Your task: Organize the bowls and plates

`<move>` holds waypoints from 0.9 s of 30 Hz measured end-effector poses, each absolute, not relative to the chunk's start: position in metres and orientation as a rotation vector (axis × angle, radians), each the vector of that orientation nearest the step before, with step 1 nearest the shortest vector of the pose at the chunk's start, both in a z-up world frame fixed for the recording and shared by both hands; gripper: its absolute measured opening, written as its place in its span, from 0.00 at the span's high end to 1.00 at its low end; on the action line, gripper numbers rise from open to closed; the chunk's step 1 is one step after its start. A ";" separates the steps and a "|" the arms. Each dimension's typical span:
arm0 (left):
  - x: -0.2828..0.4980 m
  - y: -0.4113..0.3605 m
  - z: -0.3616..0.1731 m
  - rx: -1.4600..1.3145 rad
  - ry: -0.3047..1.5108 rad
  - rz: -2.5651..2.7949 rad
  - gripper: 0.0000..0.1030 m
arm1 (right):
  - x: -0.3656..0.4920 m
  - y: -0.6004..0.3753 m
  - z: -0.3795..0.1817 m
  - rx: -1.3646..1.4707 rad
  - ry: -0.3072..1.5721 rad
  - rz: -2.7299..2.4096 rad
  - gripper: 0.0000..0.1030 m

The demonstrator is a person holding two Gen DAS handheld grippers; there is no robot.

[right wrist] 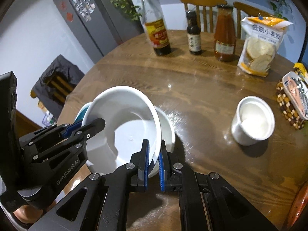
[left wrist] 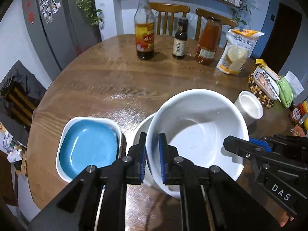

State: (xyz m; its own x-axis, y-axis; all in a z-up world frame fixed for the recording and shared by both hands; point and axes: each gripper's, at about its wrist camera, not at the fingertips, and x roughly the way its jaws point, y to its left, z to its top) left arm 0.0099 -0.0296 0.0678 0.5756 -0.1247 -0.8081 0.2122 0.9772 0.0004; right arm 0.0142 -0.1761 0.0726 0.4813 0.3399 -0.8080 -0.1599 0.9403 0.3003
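Both closed on opposite rims, left tool (left wrist: 152,158) and right tool (right wrist: 153,164), sharing the tilted white bowl (left wrist: 200,134) above another bowl (right wrist: 167,127), presumably for nesting.

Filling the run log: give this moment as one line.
left gripper: shut on large white bowl | right gripper: shut on same bowl | bowl: tilted over second white bowl

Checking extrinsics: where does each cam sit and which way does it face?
Left wrist: on the left gripper, looking across the table toward the bottles; it clamps the large white bowl's left rim; right gripper enters from the right.
Right wrist: on the right gripper, same heading, clamping the bowl's right rim; left gripper shows at left.
Shared: bowl, bottles, white cup.
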 end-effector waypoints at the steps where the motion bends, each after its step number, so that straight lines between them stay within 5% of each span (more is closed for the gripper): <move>1: 0.010 -0.027 0.065 0.101 0.945 -0.192 0.89 | 0.015 -0.174 0.069 0.193 1.035 0.311 0.90; 27: 0.031 -0.019 0.032 0.098 1.044 -0.206 0.88 | 0.028 -0.156 0.045 0.181 1.109 0.271 0.90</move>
